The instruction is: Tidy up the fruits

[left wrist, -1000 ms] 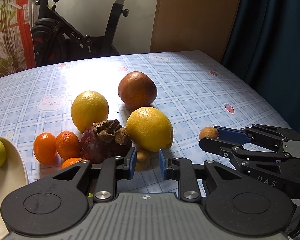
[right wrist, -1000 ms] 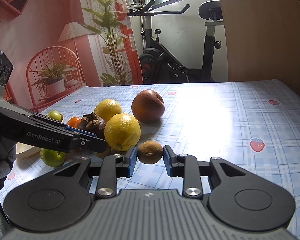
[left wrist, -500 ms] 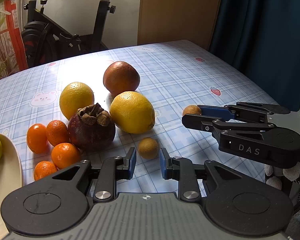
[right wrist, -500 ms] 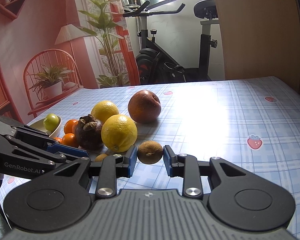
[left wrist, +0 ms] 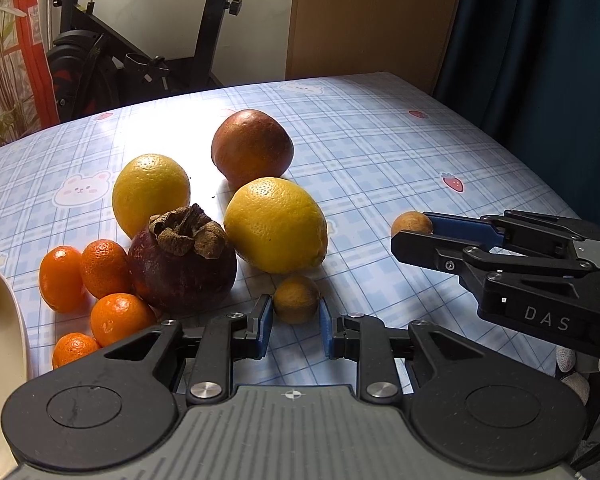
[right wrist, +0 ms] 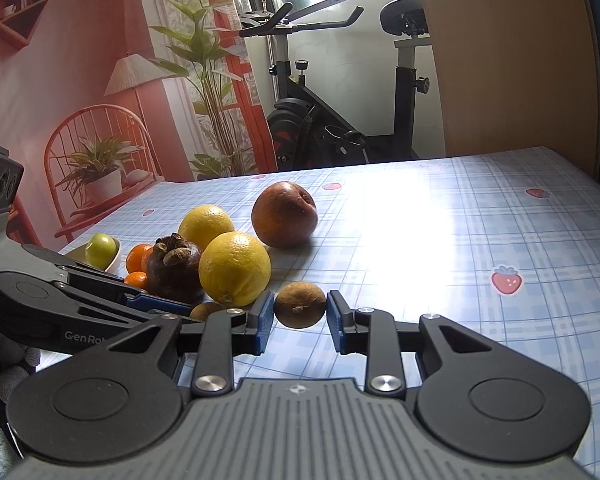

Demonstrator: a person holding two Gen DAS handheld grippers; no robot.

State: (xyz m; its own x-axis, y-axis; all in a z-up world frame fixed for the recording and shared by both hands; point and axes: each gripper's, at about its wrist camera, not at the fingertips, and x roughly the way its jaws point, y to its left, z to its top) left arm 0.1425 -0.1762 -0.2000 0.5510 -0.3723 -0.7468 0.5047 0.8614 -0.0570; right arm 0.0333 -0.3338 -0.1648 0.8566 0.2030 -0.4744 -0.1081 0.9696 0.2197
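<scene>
My left gripper [left wrist: 295,313] is shut on a small brown fruit [left wrist: 296,299] held at its fingertips, low over the checked cloth just in front of a lemon [left wrist: 276,226]. My right gripper [right wrist: 300,314] is shut on a slightly larger brown fruit [right wrist: 300,305]. In the left wrist view that right gripper [left wrist: 412,234] reaches in from the right with its fruit [left wrist: 411,222] at the tips. The pile holds a second lemon [left wrist: 150,192], a red-brown round fruit [left wrist: 252,148], a dark mangosteen [left wrist: 182,268] and several small oranges [left wrist: 104,268].
A cream dish [left wrist: 4,360] with a green fruit [right wrist: 100,250] stands left of the pile. The blue checked tablecloth [left wrist: 380,152] drops off at the right edge. An exercise bike [right wrist: 332,120] stands behind the table. A gloved hand [left wrist: 572,364] holds the right gripper.
The left gripper has drawn back from the pile, away from the lemon. Its small brown fruit now shows higher between the fingertips. The right gripper and its fruit have stayed put.
</scene>
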